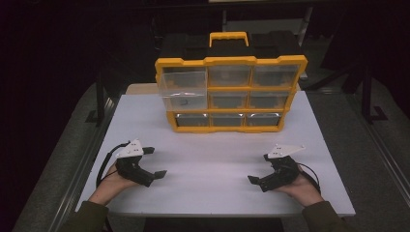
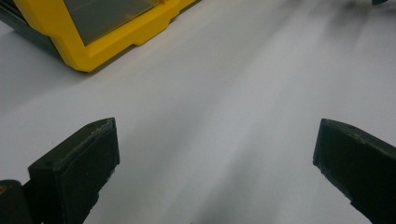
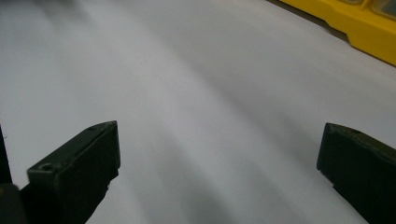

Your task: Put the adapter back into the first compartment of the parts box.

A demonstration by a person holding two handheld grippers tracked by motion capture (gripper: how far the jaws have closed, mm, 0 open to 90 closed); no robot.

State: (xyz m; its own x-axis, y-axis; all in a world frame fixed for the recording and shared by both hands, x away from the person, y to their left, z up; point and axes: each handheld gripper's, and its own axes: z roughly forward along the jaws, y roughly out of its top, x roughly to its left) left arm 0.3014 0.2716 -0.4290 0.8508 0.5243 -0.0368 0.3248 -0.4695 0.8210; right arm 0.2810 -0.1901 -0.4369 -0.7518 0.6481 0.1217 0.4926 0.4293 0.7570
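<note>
Resting on the white tabletop (image 1: 217, 159), two hand-held tools are seen in the lower part of the high view. The left tool (image 1: 155, 162) sits at the lower left of that frame, gripped by a hand (image 1: 112, 181) whose sleeve enters from the bottom edge; its jaws are spread wide and nothing is held between them. The right tool (image 1: 260, 169) sits at the lower right, held by the other hand (image 1: 302, 186), and its jaws are likewise spread wide around bare tabletop.

A yellow organizer case (image 1: 231, 94) with a yellow handle on top is stood upright at the upper centre of the high view, well apart from both tools. Its front is divided into three rows of clear drawers. The upper-left drawer (image 1: 183, 82) is seen pulled out toward the viewer, and the drawer just below it also protrudes, with a small dark item inside that is too small to make out.

In the left gripper view, the left tool (image 2: 215, 140) is shown with only white surface between its black jaws, and a corner of the case (image 2: 70, 42) is seen at the upper left. In the right gripper view, the right tool (image 3: 219, 144) is shown equally wide, with the case's yellow base (image 3: 359, 28) at the upper right.
</note>
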